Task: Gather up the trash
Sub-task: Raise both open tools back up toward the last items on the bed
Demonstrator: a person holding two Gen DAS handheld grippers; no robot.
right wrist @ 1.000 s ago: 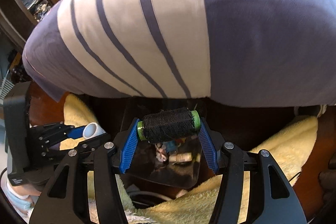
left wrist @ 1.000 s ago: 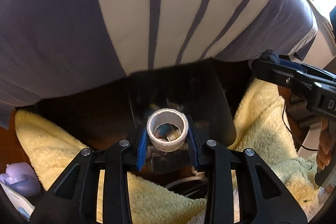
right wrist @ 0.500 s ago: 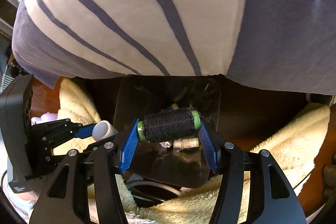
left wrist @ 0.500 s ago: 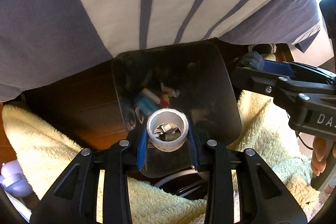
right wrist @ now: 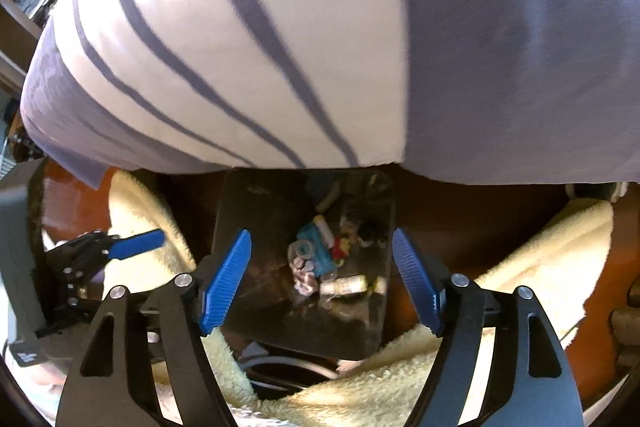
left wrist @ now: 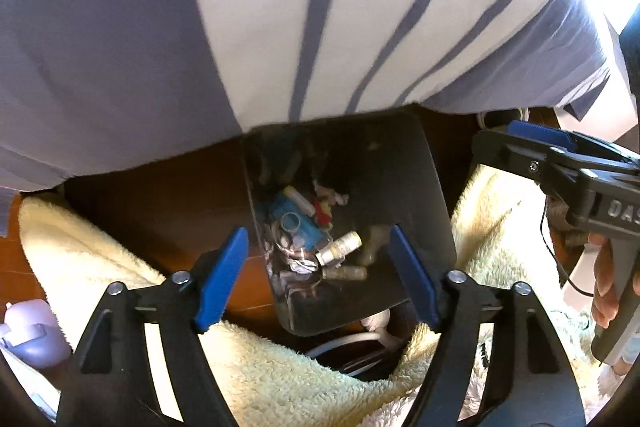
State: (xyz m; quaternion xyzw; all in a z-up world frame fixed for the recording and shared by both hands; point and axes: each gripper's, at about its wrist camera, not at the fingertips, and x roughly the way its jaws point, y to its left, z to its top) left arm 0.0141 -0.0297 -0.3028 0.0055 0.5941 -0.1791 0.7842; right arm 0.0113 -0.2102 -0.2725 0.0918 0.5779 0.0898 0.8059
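Note:
A dark see-through bin [left wrist: 434, 187] stands on the floor below both grippers and holds several small bits of trash: a blue pack [left wrist: 298, 231], little vials [left wrist: 340, 249] and a red scrap. My left gripper [left wrist: 318, 279] hangs over it with its jaws opening and nothing between the blue pads. A pale ring [left wrist: 290, 225], seemingly the tape roll, lies on the blue pack. My right gripper [right wrist: 322, 283] is also over the bin [right wrist: 248, 219], its jaws opening and empty. A dark lump [right wrist: 370, 233] in the trash looks like the black thread spool.
A person's striped grey-and-white shirt [left wrist: 320, 7] fills the top of both views. A yellow fleece blanket [left wrist: 100, 255] lies around the bin on the brown wooden floor. A white cable [left wrist: 360, 339] runs under the bin's near edge. A lilac object [left wrist: 28, 327] sits at the lower left.
Both grippers have opened wide. The white tape roll has left the left jaws and the black thread spool has left the right jaws; both have gone down into the bin.

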